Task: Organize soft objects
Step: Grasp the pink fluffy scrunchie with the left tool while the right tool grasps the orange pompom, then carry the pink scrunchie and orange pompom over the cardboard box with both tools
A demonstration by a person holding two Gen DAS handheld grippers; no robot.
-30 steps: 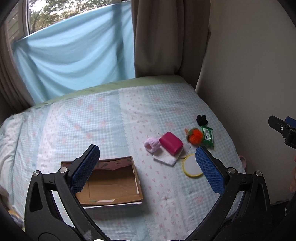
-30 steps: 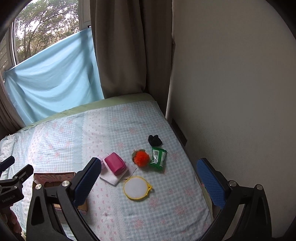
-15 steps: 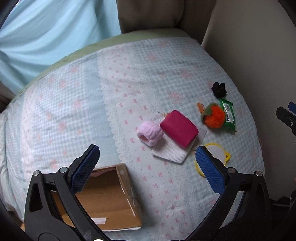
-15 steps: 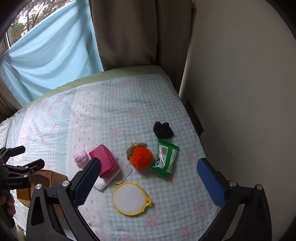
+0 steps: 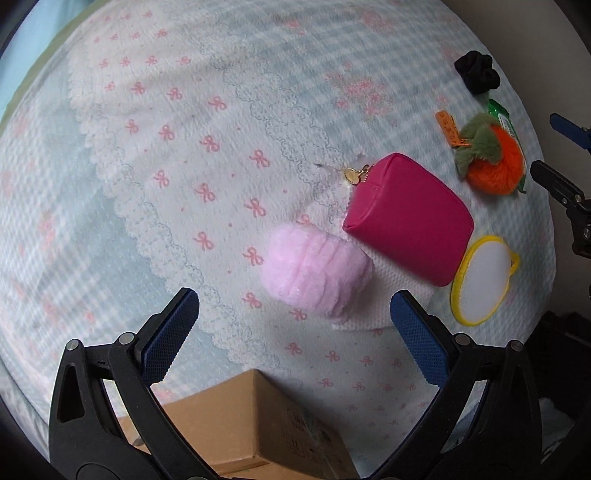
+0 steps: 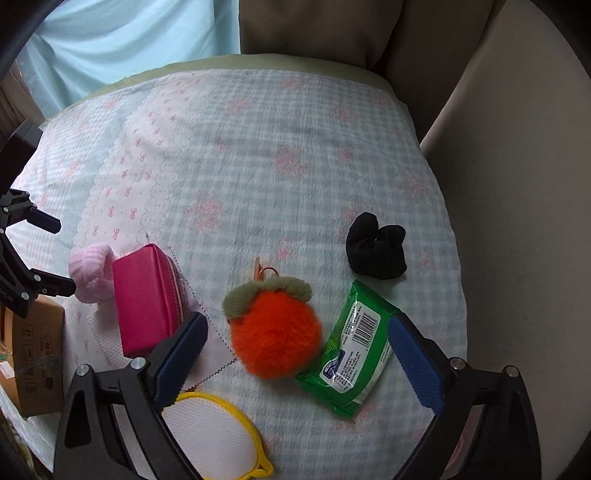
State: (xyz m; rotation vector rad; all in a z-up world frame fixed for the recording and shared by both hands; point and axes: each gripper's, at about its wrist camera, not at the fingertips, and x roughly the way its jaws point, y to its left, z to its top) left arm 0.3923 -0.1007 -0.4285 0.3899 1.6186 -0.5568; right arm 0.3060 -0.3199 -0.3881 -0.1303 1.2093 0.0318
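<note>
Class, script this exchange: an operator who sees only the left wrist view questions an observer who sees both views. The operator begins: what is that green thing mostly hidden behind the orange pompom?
Observer: A green wipes pack, lying flat with its barcode label up. The orange pompom covers its left edge.
Operator: Is the right gripper holding anything?
Observer: No. The right gripper has wide jaws that have just been closing a little. The pompom lies between them, untouched.
Operator: What is beyond the black sock?
Observer: Past the black sock there is only bedspread, then a brown curtain at the bed's far edge.
</note>
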